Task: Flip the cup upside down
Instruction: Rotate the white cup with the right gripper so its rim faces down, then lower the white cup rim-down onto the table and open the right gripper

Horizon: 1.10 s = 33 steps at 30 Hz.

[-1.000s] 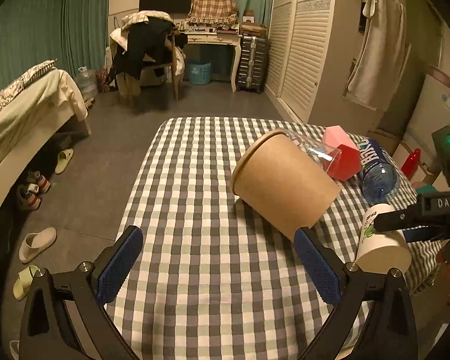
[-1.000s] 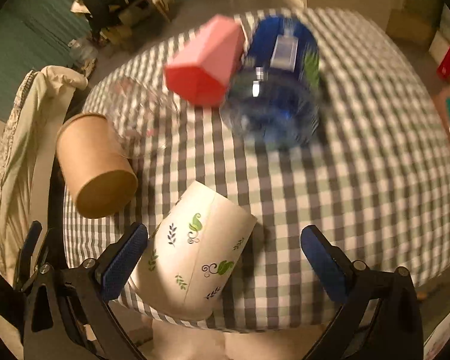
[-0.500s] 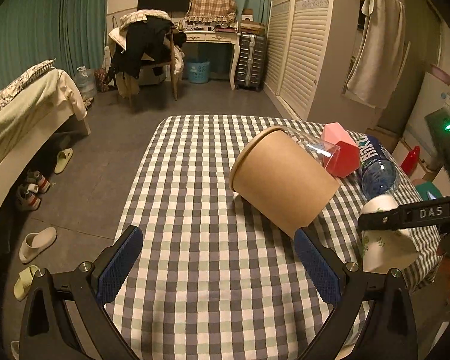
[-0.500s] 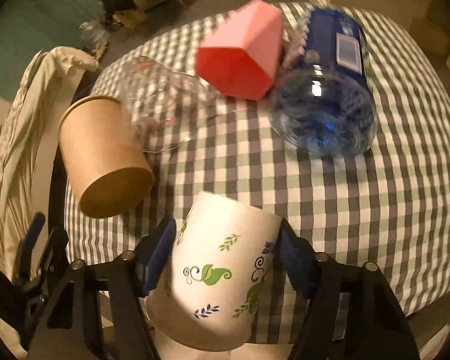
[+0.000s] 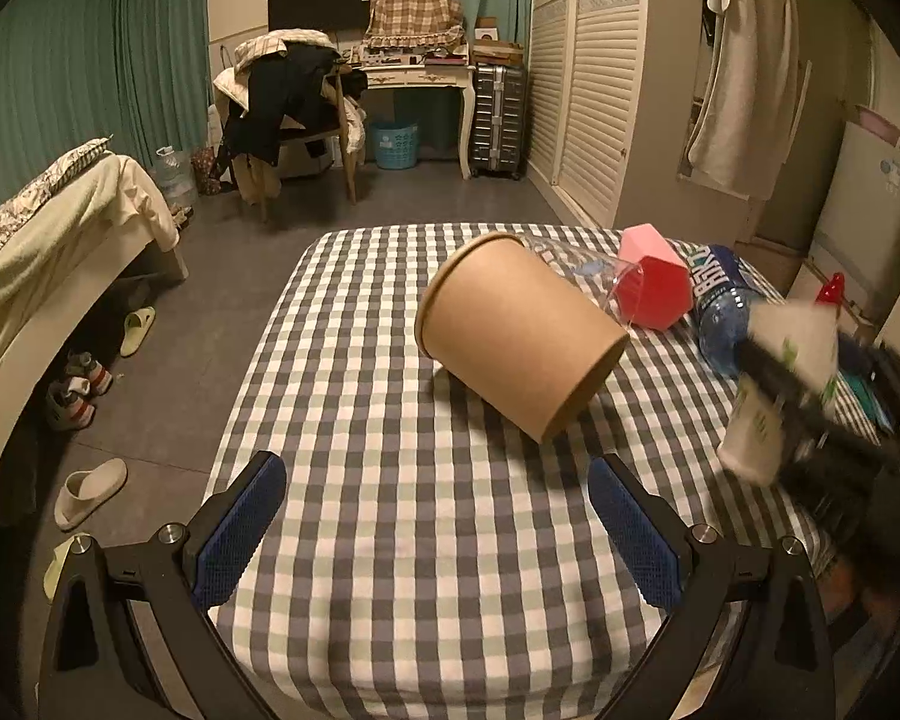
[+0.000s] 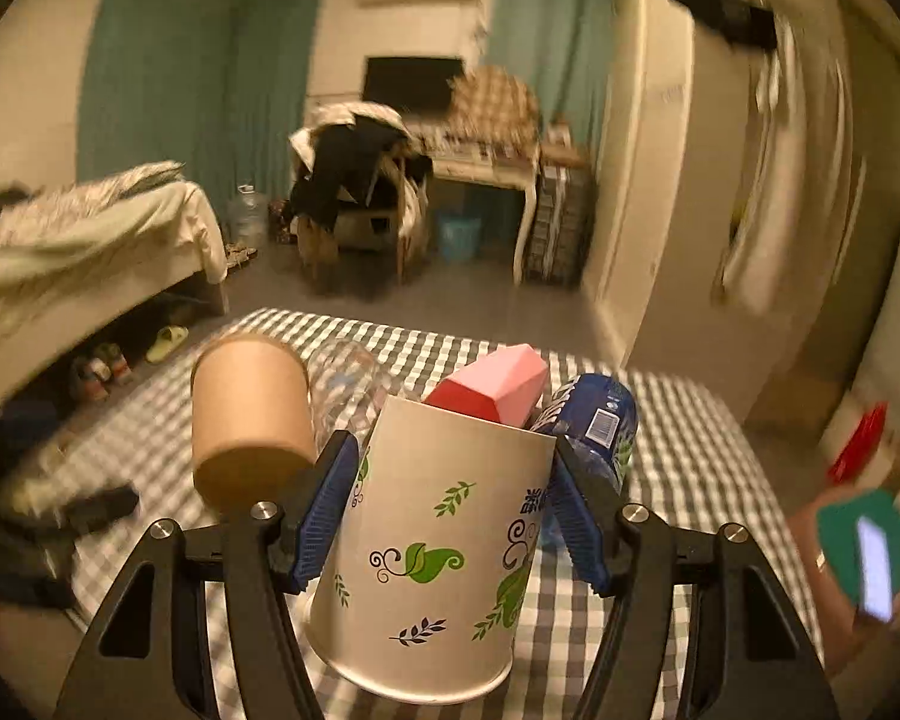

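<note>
1. White paper cup (image 6: 444, 546) with green leaf prints is clamped in the right tool (image 6: 450, 516), lifted above the checked counter (image 5: 390, 510).
2. Left tool (image 5: 438, 531) hangs spread wide, holding nothing.
3. Grasp looks done; turning the cup over and setting it rim-down seemingly remain.

White cup (image 5: 777, 384) motion-blurred; clear glass (image 6: 354, 384) largely hidden behind cups.

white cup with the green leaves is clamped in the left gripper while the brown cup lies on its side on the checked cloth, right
Not quite: the white cup is clamped in the right gripper, not the left. The right wrist view shows its blue fingers pressed on both sides of it. The left gripper is open and holds nothing. The brown cup does lie on its side on the checked cloth.
</note>
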{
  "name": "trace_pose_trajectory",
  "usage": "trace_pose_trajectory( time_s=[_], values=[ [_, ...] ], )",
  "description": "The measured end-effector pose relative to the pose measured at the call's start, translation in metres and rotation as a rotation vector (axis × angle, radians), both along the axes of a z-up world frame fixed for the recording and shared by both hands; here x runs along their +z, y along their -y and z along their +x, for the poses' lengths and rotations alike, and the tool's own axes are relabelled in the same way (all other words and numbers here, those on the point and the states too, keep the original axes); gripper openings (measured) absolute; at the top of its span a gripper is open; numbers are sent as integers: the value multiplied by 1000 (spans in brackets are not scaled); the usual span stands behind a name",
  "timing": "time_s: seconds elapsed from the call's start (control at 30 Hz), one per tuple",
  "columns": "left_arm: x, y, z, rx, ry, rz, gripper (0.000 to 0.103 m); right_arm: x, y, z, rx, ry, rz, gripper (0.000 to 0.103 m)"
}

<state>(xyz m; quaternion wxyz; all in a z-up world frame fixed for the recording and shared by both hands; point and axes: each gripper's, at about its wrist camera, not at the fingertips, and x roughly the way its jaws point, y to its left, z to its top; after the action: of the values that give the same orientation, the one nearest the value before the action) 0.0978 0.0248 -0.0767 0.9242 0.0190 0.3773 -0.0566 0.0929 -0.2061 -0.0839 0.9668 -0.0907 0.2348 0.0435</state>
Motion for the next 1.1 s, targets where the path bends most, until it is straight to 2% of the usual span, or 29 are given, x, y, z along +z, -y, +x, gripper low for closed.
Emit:
trace_pose_trajectory(
  time_s=[0.17, 0.4, 0.8, 1.0, 1.07, 1.1],
  values=[
    [-5, 10, -15, 1, -6, 12, 103, -26, 4, -9, 6, -5, 42, 63],
    [1, 20, -27, -6, -6, 21, 103, -34, 16, -33, 24, 34, 102, 61],
    [3, 26, -35, -6, -7, 33, 103, -45, 19, -56, 47, -11, 127, 59],
    [6, 24, -39, 1, -3, 27, 103, -43, 21, -55, 44, -28, 137, 59],
    [9, 22, -41, 5, 5, 28, 103, -40, 22, -54, 33, -42, 148, 63],
    [12, 21, -43, 8, 11, 28, 103, -35, 24, -54, 29, -43, 163, 69]
  ],
)
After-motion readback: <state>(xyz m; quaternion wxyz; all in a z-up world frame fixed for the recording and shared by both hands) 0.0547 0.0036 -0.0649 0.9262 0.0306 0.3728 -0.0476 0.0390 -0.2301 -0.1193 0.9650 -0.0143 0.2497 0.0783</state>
